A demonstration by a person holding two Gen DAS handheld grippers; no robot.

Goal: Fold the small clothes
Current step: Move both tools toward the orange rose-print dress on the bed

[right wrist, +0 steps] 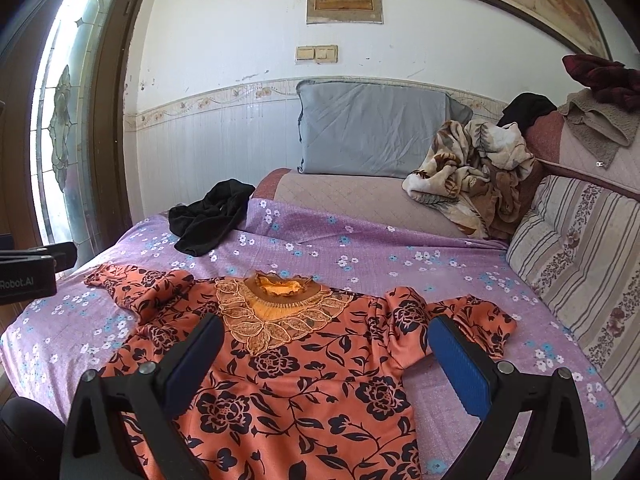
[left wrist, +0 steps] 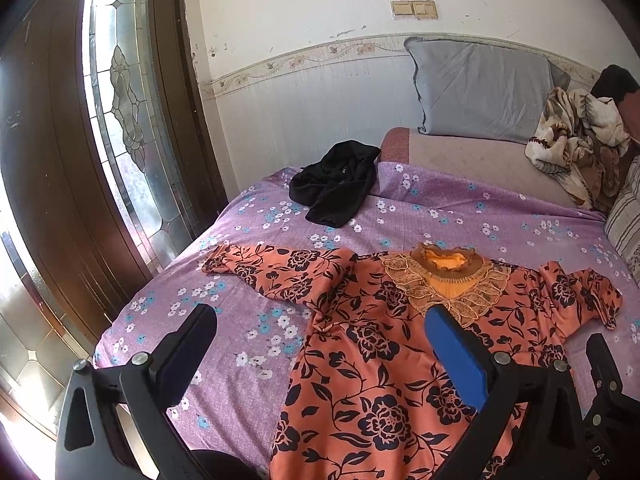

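The dress (right wrist: 280, 376) lies flat on the sheet (right wrist: 400, 256), under and between the right gripper's (right wrist: 326, 334) 2 spread jaws. The left gripper (left wrist: 320, 326) is also spread, empty, dress under its right jaw. Ahead, a black garment (left wrist: 336, 180) and pillow (left wrist: 476, 84).

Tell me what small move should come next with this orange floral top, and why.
Probably lower the right gripper onto the right sleeve to fold it inward. The orange floral top lies spread flat on the purple sheet, both sleeves out, and both grippers are open and empty.
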